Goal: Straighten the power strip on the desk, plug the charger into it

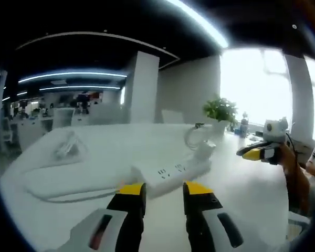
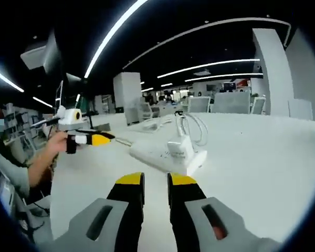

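Yellow-tipped left gripper (image 1: 164, 189) sits nearest, jaws spread, nothing in them. Big white desk (image 1: 94, 220) underneath. Power strip (image 1: 170, 172) lies just past the tips, long axis slanting near-left to far-right, charger (image 2: 180, 148) on its far end with cable looped. Right gripper (image 2: 155, 181) hangs apart, jaws slightly parted, empty. Potted plant (image 1: 220, 111) behind.

We see the left tongs (image 1: 165, 195) as two black jaws with yellow tips on pale grey bodies, each body with a dark slot, the left slot showing a red mark. The right tongs (image 2: 155, 185) look the same: black jaws, yellow tips, grey bodies with dark slots, a reddish mark in the right one. Seen from across, each has a black-and-yellow front and a black handle, and we note a grey sleeve (image 2: 9, 176) on the person's arm.
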A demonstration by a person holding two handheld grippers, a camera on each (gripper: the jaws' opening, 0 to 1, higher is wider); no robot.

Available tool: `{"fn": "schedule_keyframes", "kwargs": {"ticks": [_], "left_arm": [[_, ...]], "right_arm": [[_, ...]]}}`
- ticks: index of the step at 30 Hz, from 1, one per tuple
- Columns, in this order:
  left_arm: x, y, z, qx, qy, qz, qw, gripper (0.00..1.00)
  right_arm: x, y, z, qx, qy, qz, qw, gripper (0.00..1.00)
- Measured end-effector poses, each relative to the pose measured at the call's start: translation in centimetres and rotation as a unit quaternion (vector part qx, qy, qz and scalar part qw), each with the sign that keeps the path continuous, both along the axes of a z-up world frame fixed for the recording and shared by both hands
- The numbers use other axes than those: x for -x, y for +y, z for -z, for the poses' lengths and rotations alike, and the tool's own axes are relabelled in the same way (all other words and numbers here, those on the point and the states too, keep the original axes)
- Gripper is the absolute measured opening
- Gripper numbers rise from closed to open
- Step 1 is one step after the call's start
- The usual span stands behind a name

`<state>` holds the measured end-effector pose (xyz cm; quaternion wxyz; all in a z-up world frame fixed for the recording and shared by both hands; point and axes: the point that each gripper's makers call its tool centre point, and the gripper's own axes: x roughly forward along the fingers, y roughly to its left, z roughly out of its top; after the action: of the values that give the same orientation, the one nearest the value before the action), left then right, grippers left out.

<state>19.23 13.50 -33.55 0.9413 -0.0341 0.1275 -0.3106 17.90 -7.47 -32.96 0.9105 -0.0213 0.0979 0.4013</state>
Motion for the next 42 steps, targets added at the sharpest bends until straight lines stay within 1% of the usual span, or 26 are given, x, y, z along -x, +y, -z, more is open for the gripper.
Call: {"fn": "schedule_keyframes", "kwargs": {"ticks": [2, 3, 5, 7, 8, 9, 11, 12, 13, 17, 21, 25, 27, 29, 31, 34, 42], "left_arm": [[1.6, 0.0, 0.2, -0.008, -0.001, -0.008, 0.9999, 0.30], [2.6, 0.0, 0.3, -0.010, -0.005, -0.013, 0.9999, 0.31], [4.0, 0.2, 0.2, -0.010, -0.010, -0.027, 0.9995, 0.33], [5.4, 0.6, 0.0, -0.015, -0.021, -0.046, 0.9986, 0.33], [6.1, 0.8, -0.1, -0.016, -0.024, -0.057, 0.9980, 0.33], [6.6, 1.0, -0.1, -0.017, -0.026, -0.065, 0.9974, 0.32], [8.2, 1.2, -0.3, -0.026, -0.031, -0.076, 0.9963, 0.33], [8.9, 1.1, -0.5, -0.023, -0.036, -0.080, 0.9959, 0.33], [9.9, 1.1, -0.7, -0.018, -0.039, -0.084, 0.9955, 0.33], [12.5, 0.6, -0.6, -0.009, -0.041, -0.090, 0.9951, 0.34], [14.2, 1.5, -0.3, -0.019, -0.050, -0.130, 0.9901, 0.34], [15.2, 2.0, -0.2, -0.037, -0.061, -0.154, 0.9855, 0.35], [15.6, 2.0, 0.0, -0.046, -0.062, -0.159, 0.9843, 0.36], [15.8, 1.8, 0.2, -0.049, -0.060, -0.157, 0.9846, 0.37], [15.9, 1.6, 0.6, -0.046, -0.055, -0.153, 0.9856, 0.37], [16.0, 1.5, 1.0, -0.046, -0.051, -0.156, 0.9853, 0.37], [15.8, 1.6, 1.6, -0.044, -0.041, -0.161, 0.9851, 0.37]], "right_arm": [[1.0, 0.0, 0.0, 0.007, -0.002, 0.008, 0.9999, 0.18], [1.7, -0.4, 0.2, 0.002, 0.007, 0.027, 0.9996, 0.19], [2.9, -0.9, 0.4, 0.005, 0.013, 0.043, 0.9990, 0.19], [4.1, -1.4, 0.7, 0.030, -0.003, 0.057, 0.9979, 0.19], [4.9, -1.5, 0.7, 0.034, -0.007, 0.059, 0.9976, 0.19], [5.6, -1.6, 0.7, 0.034, -0.009, 0.062, 0.9975, 0.19], [7.0, -1.8, 0.7, 0.029, -0.013, 0.070, 0.9971, 0.19], [8.0, -1.9, 0.7, 0.028, -0.019, 0.074, 0.9967, 0.19], [8.4, -1.9, 0.8, 0.027, -0.022, 0.077, 0.9964, 0.19], [10.9, -2.1, 1.1, 0.032, -0.034, 0.094, 0.9945, 0.21], [13.1, -2.0, 1.0, 0.025, -0.047, 0.103, 0.9932, 0.22], [14.1, -2.2, 1.0, 0.022, -0.057, 0.115, 0.9915, 0.22], [14.2, -2.5, 1.2, 0.022, -0.056, 0.122, 0.9907, 0.22], [14.2, -2.5, 1.3, 0.026, -0.054, 0.119, 0.9911, 0.22], [14.3, -2.7, 1.3, 0.018, -0.051, 0.120, 0.9912, 0.22], [14.3, -3.0, 1.1, 0.015, -0.052, 0.124, 0.9909, 0.22], [14.1, -3.8, 1.3, 0.017, -0.052, 0.134, 0.9895, 0.22]]}}
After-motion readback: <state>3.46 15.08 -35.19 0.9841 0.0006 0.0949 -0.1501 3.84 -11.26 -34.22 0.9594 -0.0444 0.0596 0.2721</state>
